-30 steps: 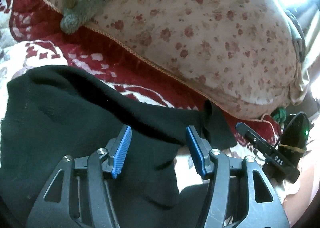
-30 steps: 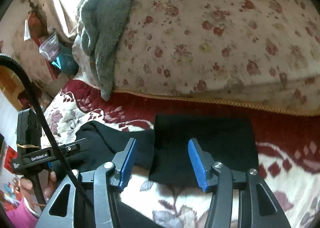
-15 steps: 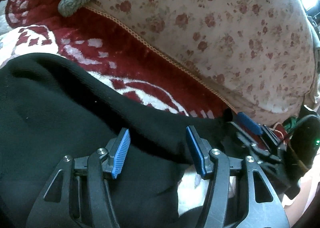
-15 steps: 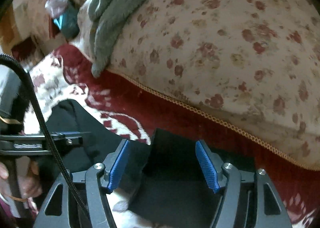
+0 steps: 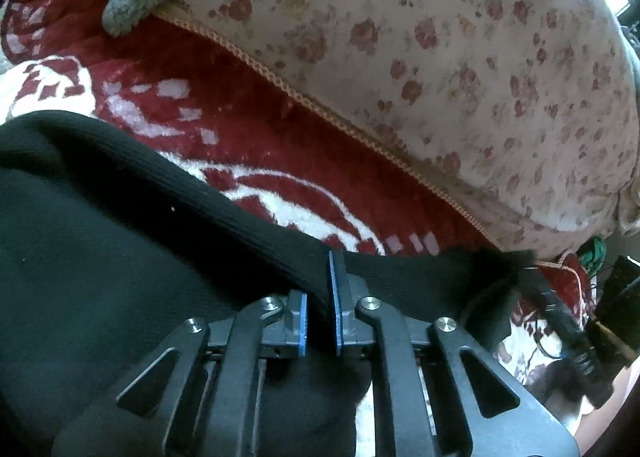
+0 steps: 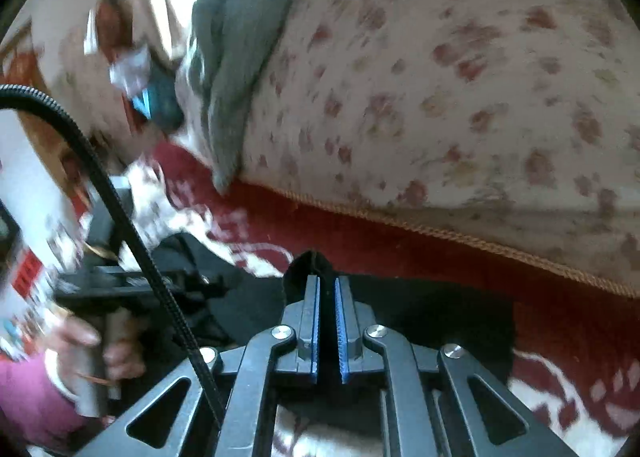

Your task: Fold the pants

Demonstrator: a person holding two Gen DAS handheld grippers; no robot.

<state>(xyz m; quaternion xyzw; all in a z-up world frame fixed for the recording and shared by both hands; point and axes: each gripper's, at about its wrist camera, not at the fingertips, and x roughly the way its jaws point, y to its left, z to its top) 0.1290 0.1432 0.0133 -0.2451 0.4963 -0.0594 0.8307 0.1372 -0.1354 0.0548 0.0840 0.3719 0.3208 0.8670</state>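
Pants (image 5: 120,257), black ribbed knit, lie bunched on the red-and-white blanket (image 5: 240,129); their lower part is hidden under both tools. Left gripper (image 5: 318,321) fingers pinch a fold of them, and right gripper (image 6: 327,321) fingers clamp a cloth edge. Beyond lies a floral quilt (image 5: 460,57). No legible writing.

A red blanket with white patterns (image 5: 256,97) is spreading under me as the bed's surface. The black pants (image 5: 100,257) are lying on it at my seven o'clock. A floral quilt (image 5: 460,69) is bulging on it toward one o'clock, a grey towel (image 6: 240,41) draping over that.
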